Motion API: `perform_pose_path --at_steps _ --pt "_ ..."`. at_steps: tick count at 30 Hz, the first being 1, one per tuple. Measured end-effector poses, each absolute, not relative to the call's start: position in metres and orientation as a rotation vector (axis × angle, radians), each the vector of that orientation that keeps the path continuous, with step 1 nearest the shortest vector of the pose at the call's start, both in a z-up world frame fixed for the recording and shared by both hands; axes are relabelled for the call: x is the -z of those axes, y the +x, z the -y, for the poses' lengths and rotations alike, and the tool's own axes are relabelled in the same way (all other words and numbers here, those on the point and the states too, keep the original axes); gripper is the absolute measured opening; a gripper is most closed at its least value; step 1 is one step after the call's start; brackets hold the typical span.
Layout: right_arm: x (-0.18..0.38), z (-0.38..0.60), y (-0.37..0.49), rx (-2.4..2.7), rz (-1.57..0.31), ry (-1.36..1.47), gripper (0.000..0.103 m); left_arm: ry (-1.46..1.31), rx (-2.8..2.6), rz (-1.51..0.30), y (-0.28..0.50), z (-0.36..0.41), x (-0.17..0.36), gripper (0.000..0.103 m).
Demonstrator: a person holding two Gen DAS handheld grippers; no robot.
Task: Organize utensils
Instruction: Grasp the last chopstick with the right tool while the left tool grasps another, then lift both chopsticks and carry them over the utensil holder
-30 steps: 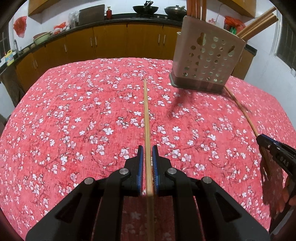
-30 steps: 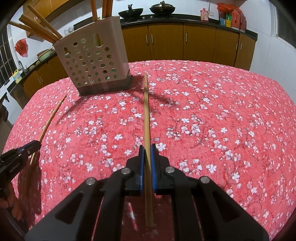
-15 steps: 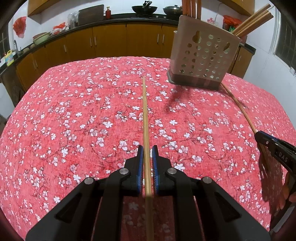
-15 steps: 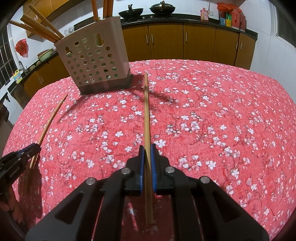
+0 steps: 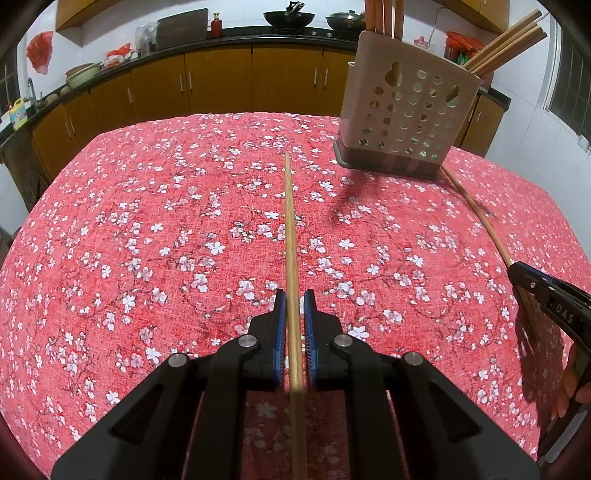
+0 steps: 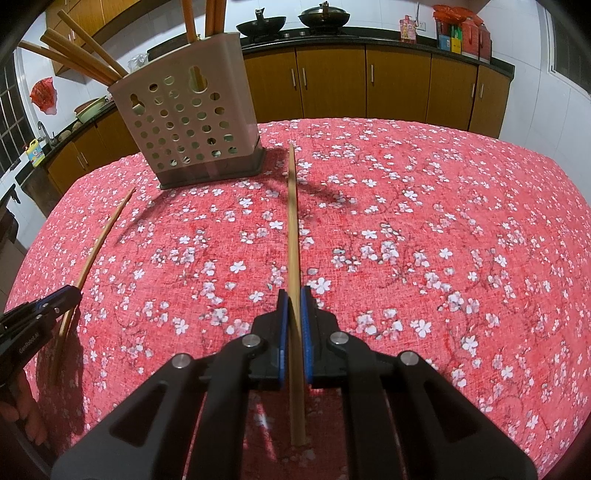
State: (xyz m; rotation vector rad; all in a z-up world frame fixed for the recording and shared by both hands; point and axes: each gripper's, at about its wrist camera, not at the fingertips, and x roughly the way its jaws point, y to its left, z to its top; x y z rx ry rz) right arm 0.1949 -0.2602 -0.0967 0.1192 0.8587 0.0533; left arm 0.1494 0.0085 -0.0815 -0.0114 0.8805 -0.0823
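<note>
My left gripper (image 5: 294,300) is shut on a wooden chopstick (image 5: 289,229) that points forward over the red flowered tablecloth. My right gripper (image 6: 294,297) is shut on another chopstick (image 6: 293,214), whose tip reaches near the base of the holder. The beige perforated utensil holder (image 5: 404,110) stands far right in the left view and far left in the right view (image 6: 184,110), with several chopsticks standing in it. The right gripper (image 5: 517,271) shows at the left view's right edge, its chopstick (image 5: 476,210) running toward the holder. The left gripper (image 6: 74,295) shows at the right view's left edge.
The table has a red cloth with white blossoms (image 5: 147,221). Brown kitchen cabinets (image 5: 221,81) and a black counter with woks (image 5: 288,16) run behind the table. A window (image 5: 569,74) is at the right.
Both grippers keep their chopsticks. The holder sits slightly differently in both views, so both grippers have shifted a little relative to it.
</note>
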Motion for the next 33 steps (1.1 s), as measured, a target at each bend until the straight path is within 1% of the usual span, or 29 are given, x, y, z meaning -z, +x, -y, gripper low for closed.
perform_pose_path --at_steps 12,15,19,25,33 --pt "0.097 0.259 0.189 -0.058 -0.859 0.114 0.008 -0.004 0.079 -0.881 0.143 -0.006 0.080 0.011" --pt "0.097 0.263 0.188 -0.067 -0.858 0.129 0.008 -0.005 0.079 -0.882 0.141 -0.007 0.080 0.008" --pt "0.094 0.266 0.186 -0.074 -0.854 0.141 0.008 -0.004 0.090 -0.899 0.144 -0.009 0.078 0.007" --pt "0.062 0.279 0.176 -0.067 -0.756 0.170 0.008 -0.035 0.096 -0.863 0.146 -0.019 0.057 0.007" --pt "0.009 0.295 0.163 -0.046 -0.582 0.203 0.008 -0.098 0.104 -0.723 0.144 -0.032 0.003 0.007"
